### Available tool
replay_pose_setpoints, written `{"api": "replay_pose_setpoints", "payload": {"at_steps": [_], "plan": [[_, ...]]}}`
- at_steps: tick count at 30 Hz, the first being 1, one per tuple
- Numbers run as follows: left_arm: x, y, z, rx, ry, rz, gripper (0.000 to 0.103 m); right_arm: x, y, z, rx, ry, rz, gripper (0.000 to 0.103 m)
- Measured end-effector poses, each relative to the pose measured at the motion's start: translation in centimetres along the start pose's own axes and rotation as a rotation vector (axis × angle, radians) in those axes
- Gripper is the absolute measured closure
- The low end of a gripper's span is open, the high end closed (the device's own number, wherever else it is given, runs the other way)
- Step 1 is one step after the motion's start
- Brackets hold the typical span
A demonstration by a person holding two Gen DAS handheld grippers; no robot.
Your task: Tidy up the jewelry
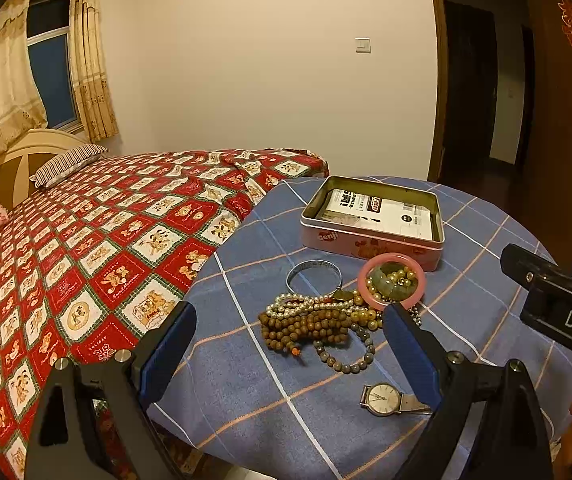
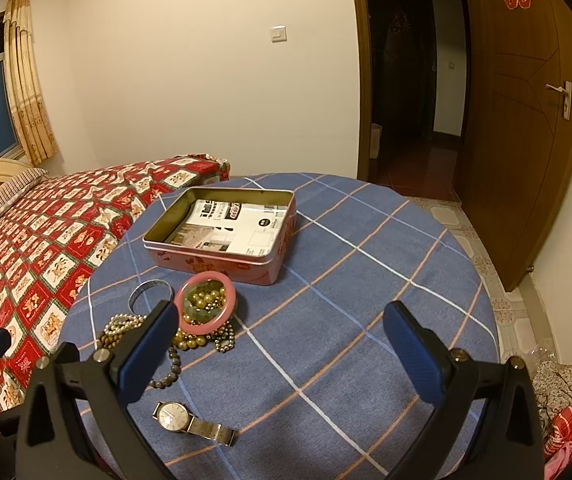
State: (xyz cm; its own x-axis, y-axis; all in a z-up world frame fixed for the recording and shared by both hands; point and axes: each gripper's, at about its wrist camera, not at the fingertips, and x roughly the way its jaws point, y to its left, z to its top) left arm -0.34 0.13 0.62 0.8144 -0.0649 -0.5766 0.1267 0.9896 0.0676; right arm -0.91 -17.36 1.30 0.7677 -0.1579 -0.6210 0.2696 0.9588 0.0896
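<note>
On the bench (image 1: 486, 240) every piece of jewelry (image 1: 326, 320) lies heaped beside the tin (image 1: 370, 236), the watch (image 1: 382, 399) apart; nothing is sorted yet. I hold my left claw (image 1: 290, 350) and right claw (image 2: 281, 354) spread apart, empty.

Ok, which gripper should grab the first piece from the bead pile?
Left, probably. The left gripper is open with the bead pile right between its fingers; the right gripper, also open, frames mostly bare cloth, with the pile off to its left.
</note>
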Motion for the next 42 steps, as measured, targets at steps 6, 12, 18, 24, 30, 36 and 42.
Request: {"api": "replay_pose_setpoints", "payload": {"at_steps": [6,12,18,24,30,36,42], "plan": [[0.2,0.1,-0.2,-0.002,0.005,-0.002,0.009,0.2,0.0,-0.1,-0.006,0.001,-0.004,0.0],[0.8,0.3,-0.4,-0.006,0.014,-0.007,0.009,0.5,0.2,-0.2,-0.013,0.01,-0.008,0.0],[1.5,0.4,-0.4,-0.011,0.02,-0.011,0.009,1.2,0.5,-0.1,-0.018,0.017,-0.014,0.0],[3.0,0.8,-0.5,-0.018,0.045,-0.014,0.009,2.1,0.8,0.1,-0.033,0.03,-0.019,0.0],[4.4,1.7,-0.8,-0.006,0.07,-0.033,0.009,3.5,0.9,0.0,-0.058,0.047,0.007,0.0],[6.0,4.4,-1.2,-0.055,0.103,-0.086,0.009,5.7,-0.2,-0.1,-0.039,0.093,0.106,0.026],[7.7,4.9,-1.3,-0.062,0.139,-0.135,0.035,9.4,-1.3,0.3,0.035,0.204,0.255,0.058]]}}
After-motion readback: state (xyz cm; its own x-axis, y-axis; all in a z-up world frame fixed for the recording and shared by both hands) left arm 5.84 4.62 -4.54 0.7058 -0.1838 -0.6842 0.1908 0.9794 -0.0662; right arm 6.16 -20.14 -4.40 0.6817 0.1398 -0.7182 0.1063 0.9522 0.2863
